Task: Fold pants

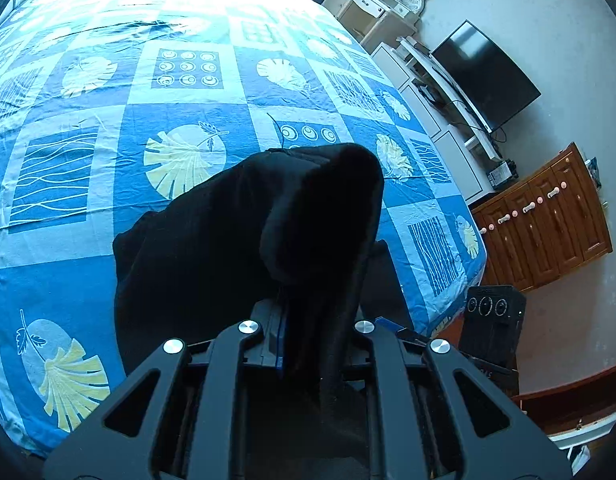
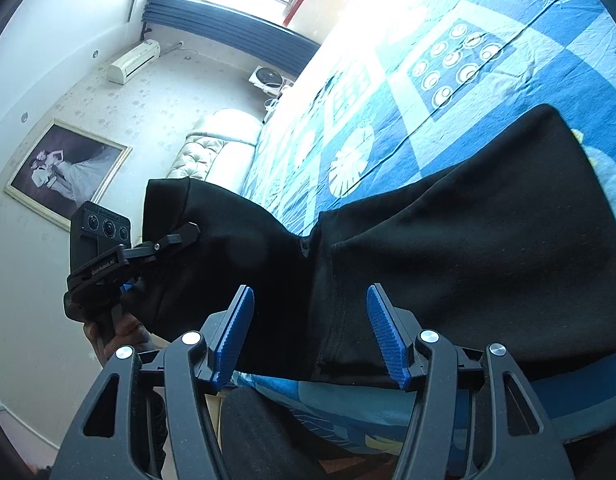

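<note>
Item: pants (image 2: pixel 448 248), black, lying across the bed (image 2: pixel 488 40), long axis running left to right before you. Your left tool (image 2: pixel 180 240) is clenching one end, lifted off the bed. Your right tool (image 2: pixel 310 336) is standing open, straddling the near edge, nearer the middle seam.

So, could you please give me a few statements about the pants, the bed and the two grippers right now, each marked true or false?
1. The left gripper is clamped on the black pants. True.
2. The right gripper is shut on the pants. False: its jaws stand apart, with the cloth between them.
3. The pants lie flat and fully folded. False: one end is lifted off the bed.
4. The bedsheet is blue with leaf prints. True.
</note>
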Tool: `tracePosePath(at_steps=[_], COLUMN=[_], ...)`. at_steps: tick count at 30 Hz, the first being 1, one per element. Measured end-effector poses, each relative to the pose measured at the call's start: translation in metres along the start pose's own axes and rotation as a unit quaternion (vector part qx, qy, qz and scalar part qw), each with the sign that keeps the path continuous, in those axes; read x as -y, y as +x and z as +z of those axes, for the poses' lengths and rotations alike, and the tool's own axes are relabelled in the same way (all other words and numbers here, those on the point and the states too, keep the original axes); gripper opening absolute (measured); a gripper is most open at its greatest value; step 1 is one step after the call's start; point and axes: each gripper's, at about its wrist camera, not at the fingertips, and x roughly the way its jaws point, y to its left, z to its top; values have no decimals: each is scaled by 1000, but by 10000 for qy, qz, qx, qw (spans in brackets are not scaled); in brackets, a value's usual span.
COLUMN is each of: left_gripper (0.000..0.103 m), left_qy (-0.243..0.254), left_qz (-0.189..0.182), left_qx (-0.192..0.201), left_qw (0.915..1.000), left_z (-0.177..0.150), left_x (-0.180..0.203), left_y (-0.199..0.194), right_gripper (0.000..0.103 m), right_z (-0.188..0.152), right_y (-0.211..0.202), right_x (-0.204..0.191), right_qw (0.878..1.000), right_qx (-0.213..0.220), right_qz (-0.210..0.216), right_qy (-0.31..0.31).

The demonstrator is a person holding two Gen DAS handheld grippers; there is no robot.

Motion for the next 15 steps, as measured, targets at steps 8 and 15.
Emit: tracePosePath(at_steps=[8, 15], left_gripper=[13, 13], left_qy=[270, 526], left_qz=[522, 1060], left_qx=[-399, -514], left_qw=[9975, 9916], left_z=[-8, -20], left_x=[45, 65], left_y=[89, 136], right_gripper=[59, 59], right_z=[16, 18], right_y=[-45, -60], right_x=[32, 52], right_qw=[9972, 9945], right_qx=[619, 798], right_qz=[-205, -204], right_qy=[375, 645])
